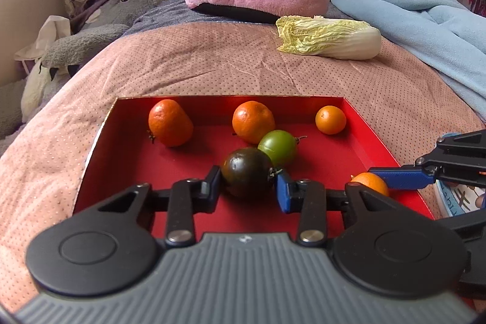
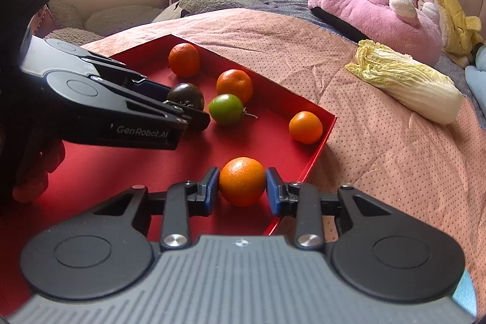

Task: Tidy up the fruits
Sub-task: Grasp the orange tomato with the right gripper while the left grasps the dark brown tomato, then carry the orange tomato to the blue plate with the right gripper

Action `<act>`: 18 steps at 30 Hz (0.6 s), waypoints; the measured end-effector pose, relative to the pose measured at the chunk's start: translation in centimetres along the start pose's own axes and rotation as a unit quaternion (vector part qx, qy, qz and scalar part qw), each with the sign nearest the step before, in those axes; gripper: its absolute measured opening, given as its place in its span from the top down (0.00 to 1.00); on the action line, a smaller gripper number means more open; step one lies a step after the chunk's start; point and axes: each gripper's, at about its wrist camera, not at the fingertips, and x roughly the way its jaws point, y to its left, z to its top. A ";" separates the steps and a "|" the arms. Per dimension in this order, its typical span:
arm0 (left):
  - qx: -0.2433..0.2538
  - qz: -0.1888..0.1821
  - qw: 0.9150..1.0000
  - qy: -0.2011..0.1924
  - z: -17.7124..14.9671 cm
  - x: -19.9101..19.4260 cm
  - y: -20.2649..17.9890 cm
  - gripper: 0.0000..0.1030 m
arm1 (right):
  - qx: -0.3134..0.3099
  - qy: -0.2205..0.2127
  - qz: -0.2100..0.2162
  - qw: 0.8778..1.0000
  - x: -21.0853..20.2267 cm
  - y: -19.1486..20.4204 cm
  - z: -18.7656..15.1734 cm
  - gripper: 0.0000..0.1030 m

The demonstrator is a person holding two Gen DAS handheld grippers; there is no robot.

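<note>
Dark tomato (image 1: 246, 172) gripped between left jaws; orange (image 2: 241, 181) gripped between right jaws.

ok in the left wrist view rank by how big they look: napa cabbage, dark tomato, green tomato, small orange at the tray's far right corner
1. pale napa cabbage
2. dark round tomato, though it lies nearest the camera
3. green round tomato
4. small round orange, farthest of the fruits, so unsure

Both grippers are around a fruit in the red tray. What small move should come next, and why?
Probably close both a little. The left gripper brackets the dark tomato and the right gripper brackets the orange, pads beside each fruit, but a firm squeeze is not evident.
</note>
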 end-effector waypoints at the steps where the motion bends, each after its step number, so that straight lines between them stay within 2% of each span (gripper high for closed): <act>1: 0.000 0.002 1.000 0.001 -0.1 -0.2 0.0 0.61 | 0.002 0.001 0.001 1.000 -0.4 0.2 -0.3 0.62; 7: -0.030 0.008 1.000 0.005 -0.6 -1.9 0.8 0.61 | 0.020 -0.004 0.017 1.000 -3.6 1.7 -2.2 0.62; 13: -0.062 0.014 0.998 -0.024 -1.1 -5.7 1.4 0.61 | 0.015 -0.015 0.028 0.999 -7.0 3.2 -3.8 0.63; 18: -0.044 0.033 0.998 -0.028 -1.6 -8.4 0.9 0.61 | 0.010 -0.024 0.031 0.999 -9.3 4.3 -4.8 0.63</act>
